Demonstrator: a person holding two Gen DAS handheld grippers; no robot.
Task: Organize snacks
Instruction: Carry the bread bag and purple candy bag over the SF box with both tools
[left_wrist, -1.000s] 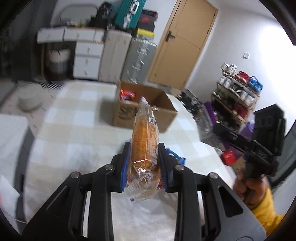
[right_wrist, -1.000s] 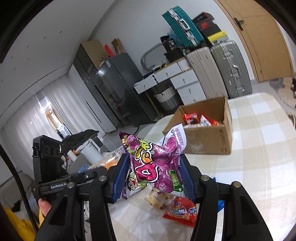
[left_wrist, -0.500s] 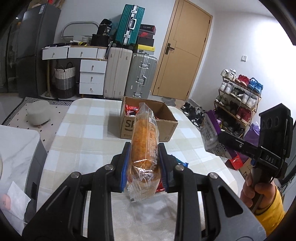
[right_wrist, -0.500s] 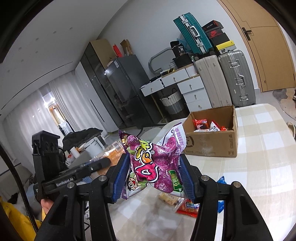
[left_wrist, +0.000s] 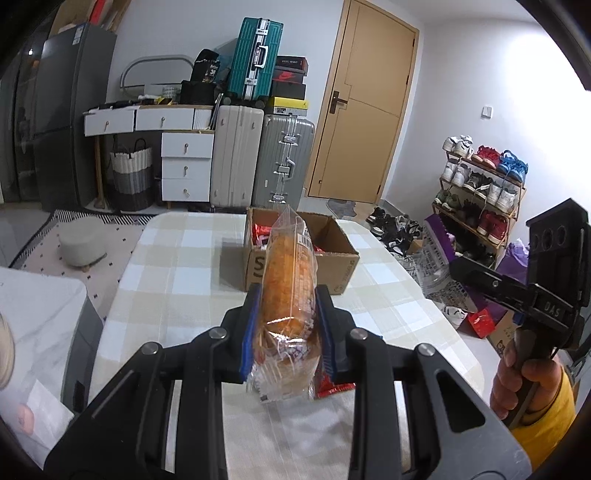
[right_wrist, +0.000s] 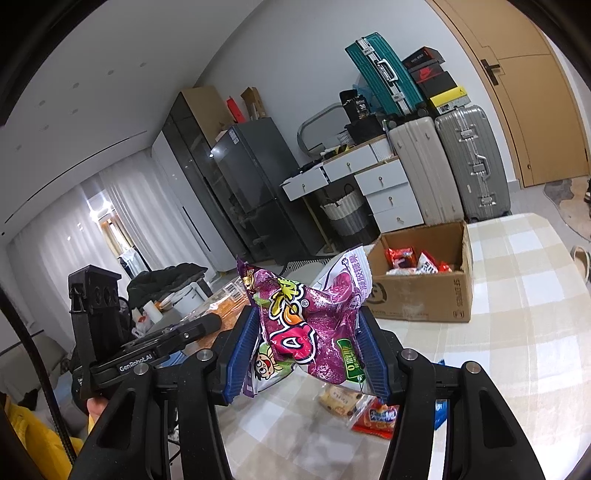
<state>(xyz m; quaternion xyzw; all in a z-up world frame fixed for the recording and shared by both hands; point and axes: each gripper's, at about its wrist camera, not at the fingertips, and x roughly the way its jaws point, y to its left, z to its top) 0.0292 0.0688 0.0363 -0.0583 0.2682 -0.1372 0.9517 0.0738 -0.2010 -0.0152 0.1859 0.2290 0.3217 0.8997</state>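
The left gripper (left_wrist: 287, 328) was clamped on a clear-wrapped bread loaf (left_wrist: 290, 284), the blue pads pressing both long sides of the packet. The loaf stood on end between the jaws, its sealed top edge tilted toward the cardboard box (left_wrist: 300, 264) beyond it. The box sat open on the checked tabletop (left_wrist: 177, 266), past the loaf in the left wrist view, with red snack packets visible inside.

The right gripper (right_wrist: 304, 345) held a crumpled purple snack bag (right_wrist: 306, 325), its jaws set at a moderate width and closed against the bag's sides (the bag bulged above the pads). In the right wrist view the cardboard box (right_wrist: 424, 295) lay beyond and to the right of the bag, with red and white packets inside it.

On the tabletop (right_wrist: 524, 332), nearer the camera than the box, several loose items remained under the right gripper: a pale biscuit packet (right_wrist: 341, 400), a red packet (right_wrist: 376, 417) touching it, and a blue wrapper (right_wrist: 439, 411) just beside them. In the left wrist view a red packet (left_wrist: 334, 386) showed beneath the loaf.

Each wrist view also showed the opposite device. The right gripper (left_wrist: 436, 258) appeared to the right of the box, gripped by a hand (left_wrist: 524, 380) with a yellow sleeve (left_wrist: 546, 417). The left gripper (right_wrist: 218, 317) appeared well to the left of the box.
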